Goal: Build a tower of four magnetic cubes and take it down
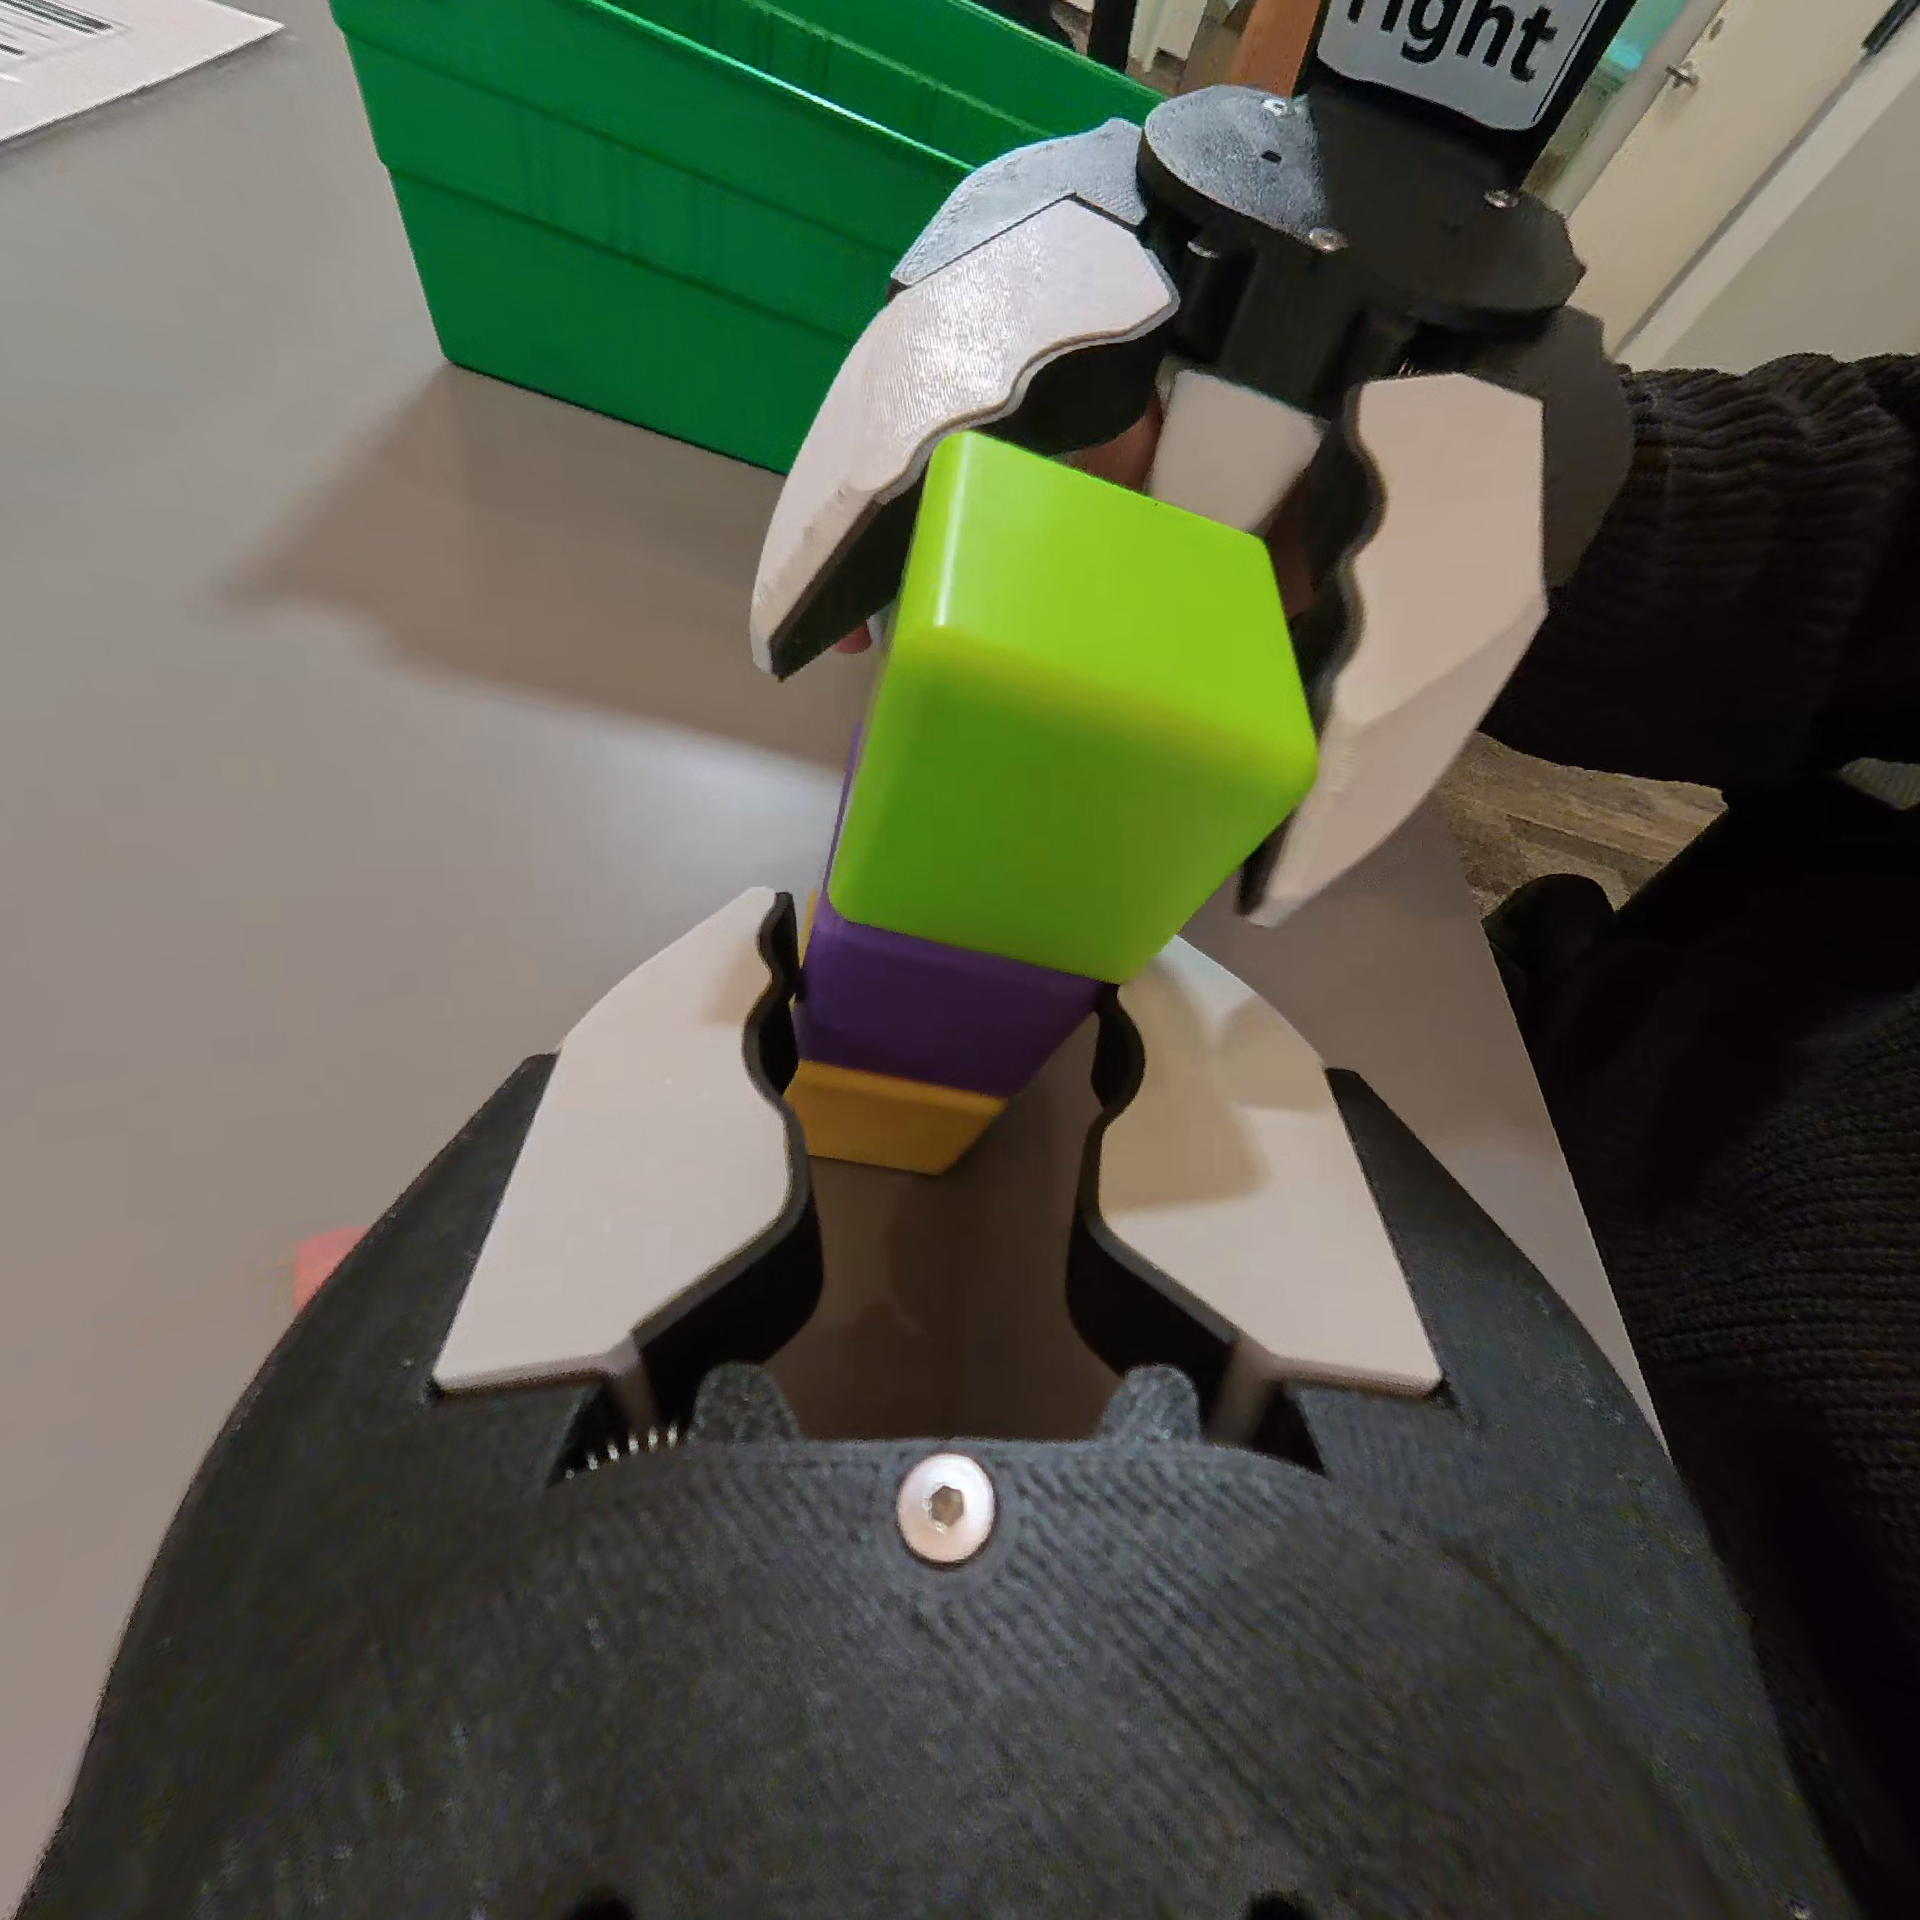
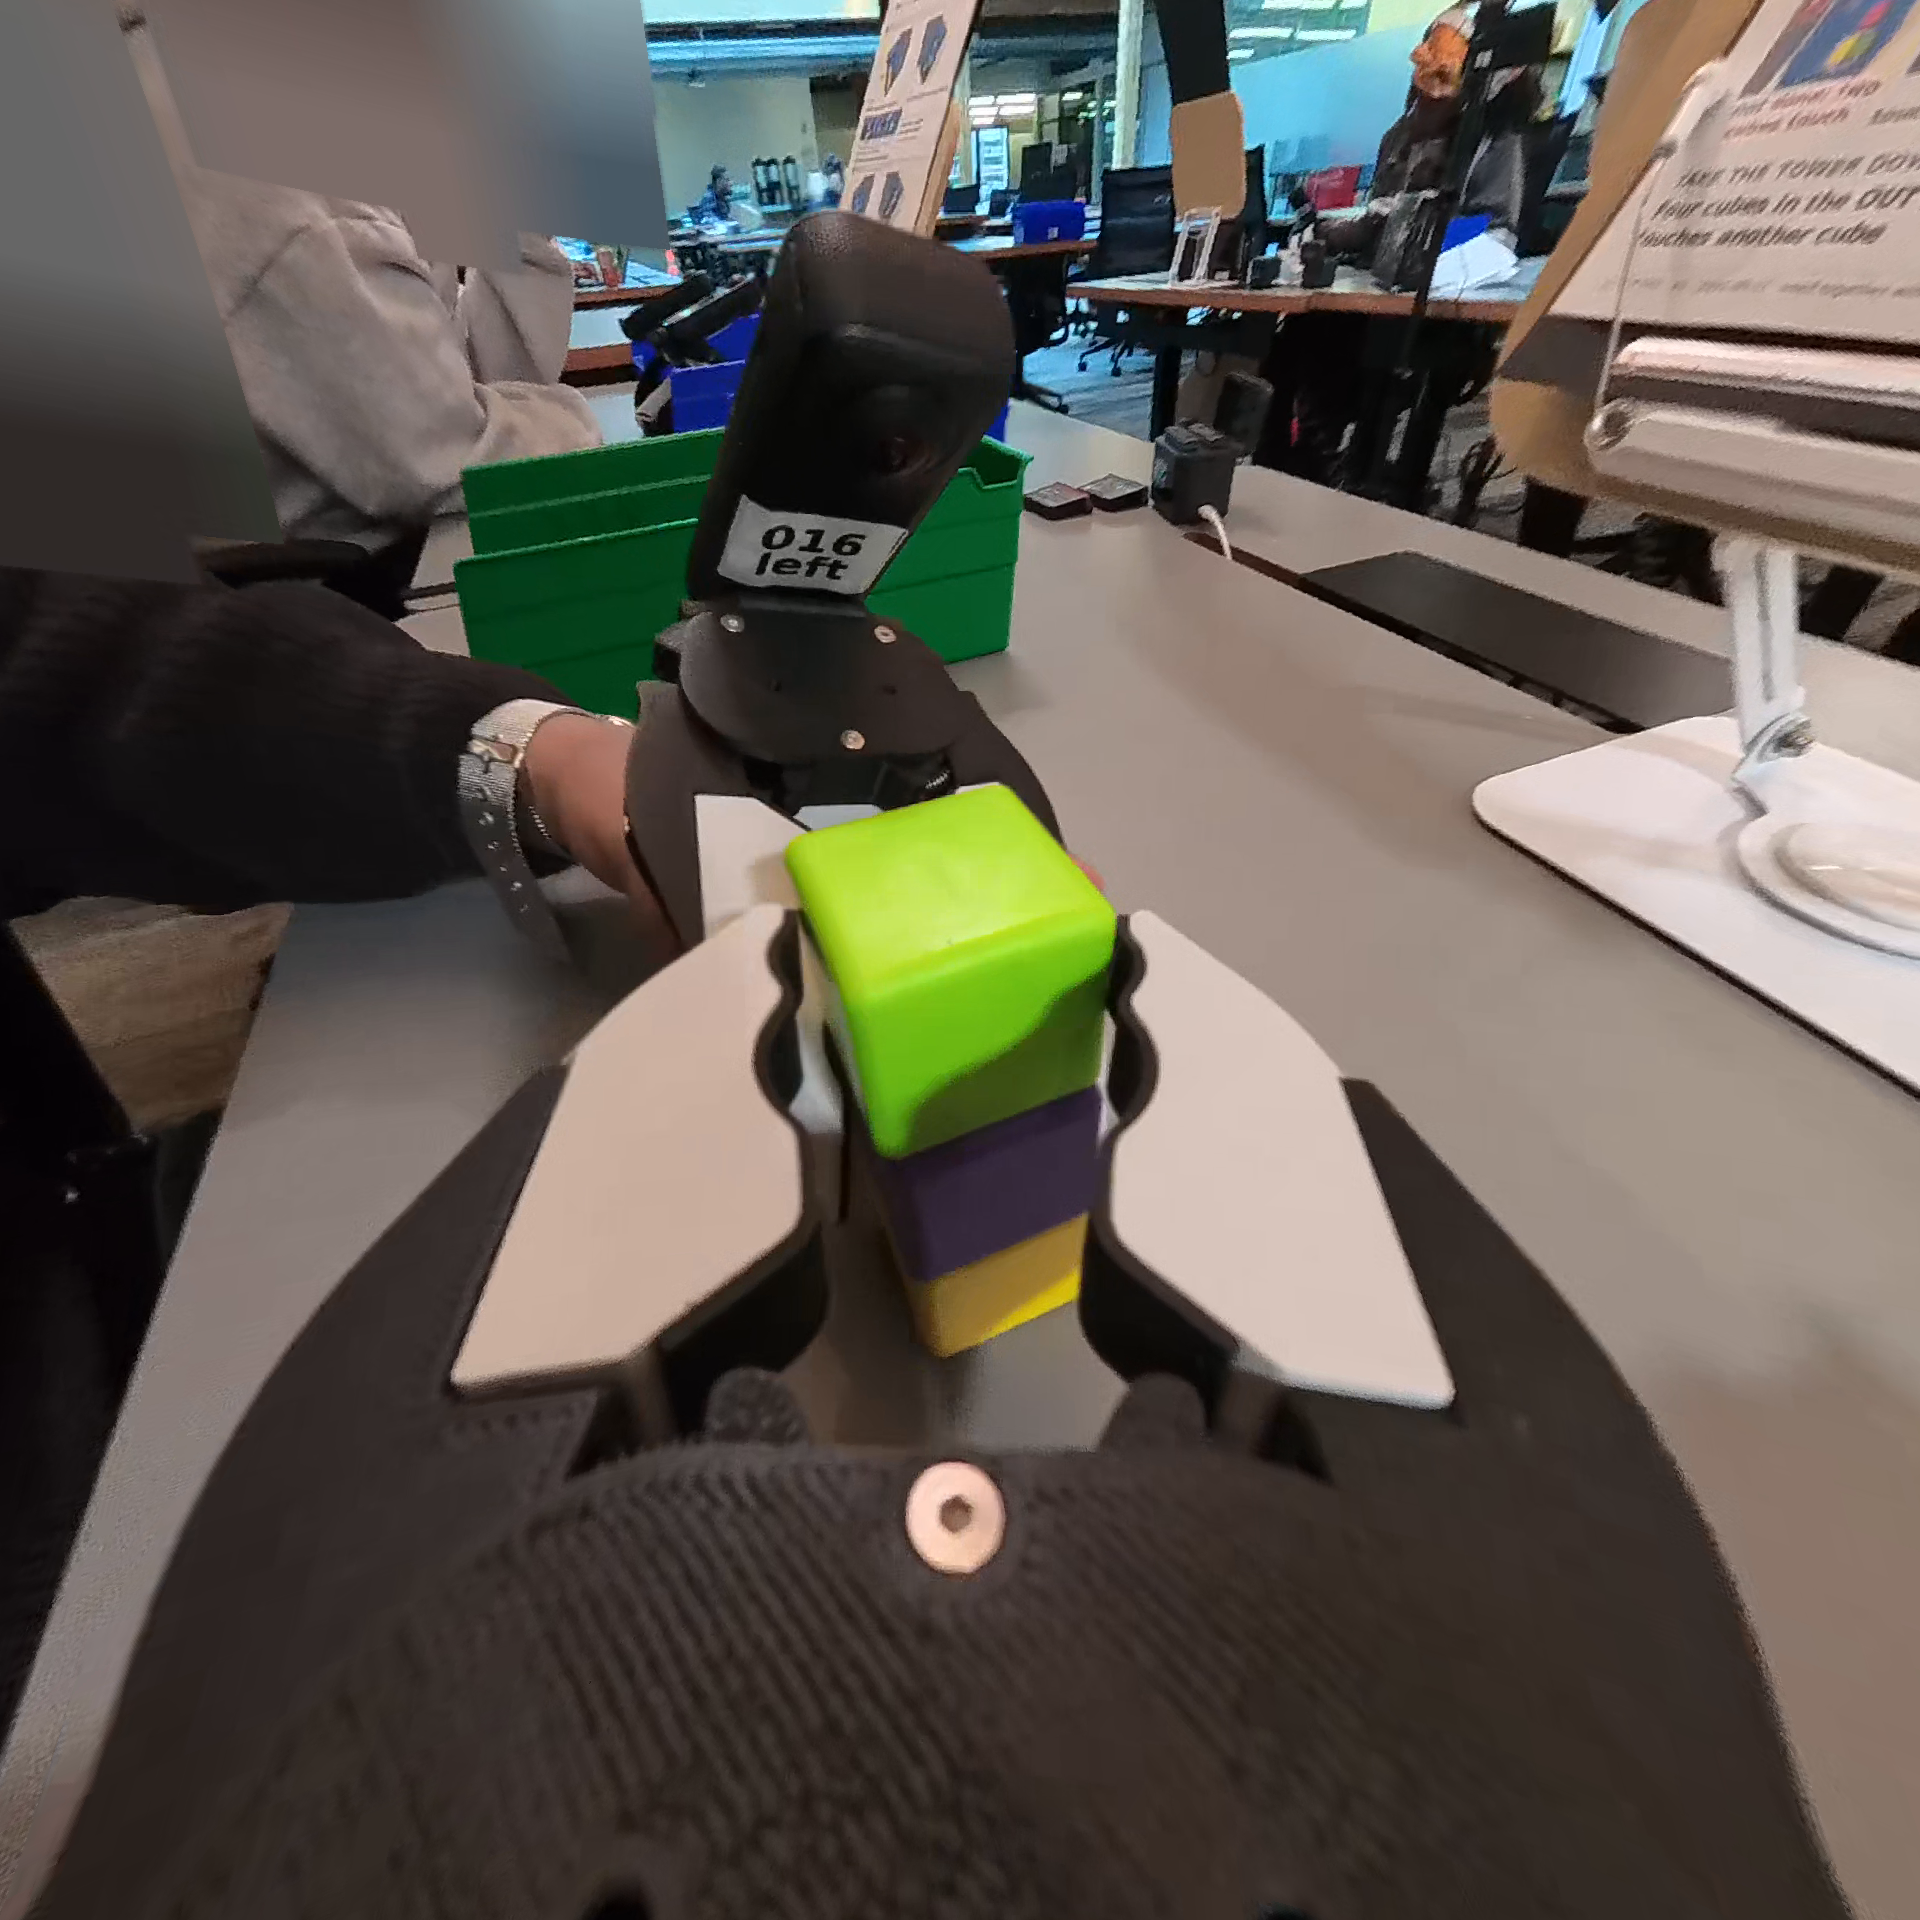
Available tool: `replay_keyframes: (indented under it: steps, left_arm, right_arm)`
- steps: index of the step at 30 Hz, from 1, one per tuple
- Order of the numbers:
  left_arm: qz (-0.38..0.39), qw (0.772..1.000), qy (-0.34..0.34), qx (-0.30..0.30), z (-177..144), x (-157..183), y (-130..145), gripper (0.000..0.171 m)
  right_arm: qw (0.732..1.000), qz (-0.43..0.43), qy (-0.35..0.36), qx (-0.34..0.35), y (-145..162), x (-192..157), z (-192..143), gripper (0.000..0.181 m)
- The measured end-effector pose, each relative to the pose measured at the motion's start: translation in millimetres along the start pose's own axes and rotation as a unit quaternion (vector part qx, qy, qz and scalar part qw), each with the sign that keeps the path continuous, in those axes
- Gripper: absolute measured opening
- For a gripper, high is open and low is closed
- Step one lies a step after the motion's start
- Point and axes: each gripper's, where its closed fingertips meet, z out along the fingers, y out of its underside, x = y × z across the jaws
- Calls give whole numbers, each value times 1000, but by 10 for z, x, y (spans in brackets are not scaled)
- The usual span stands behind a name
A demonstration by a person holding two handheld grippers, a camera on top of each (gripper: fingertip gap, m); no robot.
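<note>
A tower of three cubes stands on the grey table (image 1: 312,831): a yellow cube (image 1: 894,1127) at the bottom, a purple cube (image 1: 935,997) in the middle and a lime-green cube (image 1: 1070,748) on top. My left gripper (image 1: 945,971) is shut on the purple cube, one fingertip against each side. My right gripper (image 2: 951,935) is shut on the green cube (image 2: 956,966), which sits slightly turned on the purple cube (image 2: 987,1184), above the yellow cube (image 2: 997,1294). The right gripper also shows in the left wrist view (image 1: 1018,790), coming from above. A finger of the left gripper (image 2: 732,862) shows behind the tower.
Green plastic bins (image 1: 644,239) stand behind the tower and also show in the right wrist view (image 2: 582,592). A white sheet (image 1: 94,52) lies at the far left. A white stand base (image 2: 1662,831) with a clipboard and a black pad (image 2: 1507,623) are to the right. A person sits beyond the table. Spacing between my two grippers at the tips: around 5 cm.
</note>
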Motion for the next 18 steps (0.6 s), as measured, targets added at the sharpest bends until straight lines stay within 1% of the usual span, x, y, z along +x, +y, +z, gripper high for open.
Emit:
replay_keyframes:
  steps: [9,12,14,16,18]
  left_arm:
    - [4,1000,-7,0,1,-9,0,54]
    - [-3,1000,-13,3,-6,-38,-9,54]
    - [-8,1000,-18,5,-13,-63,-13,53]
    - [-5,1000,-21,-2,-11,-70,6,48]
    - [2,1000,-21,-7,-1,-56,17,48]
  right_arm:
    - [1000,-18,1,10,-8,27,-2,56]
    - [999,-18,25,9,-21,90,11,56]
    - [998,-22,55,13,-50,165,5,56]
    - [996,-23,81,21,-108,246,-41,53]
    - [995,-14,94,39,-206,300,-107,52]
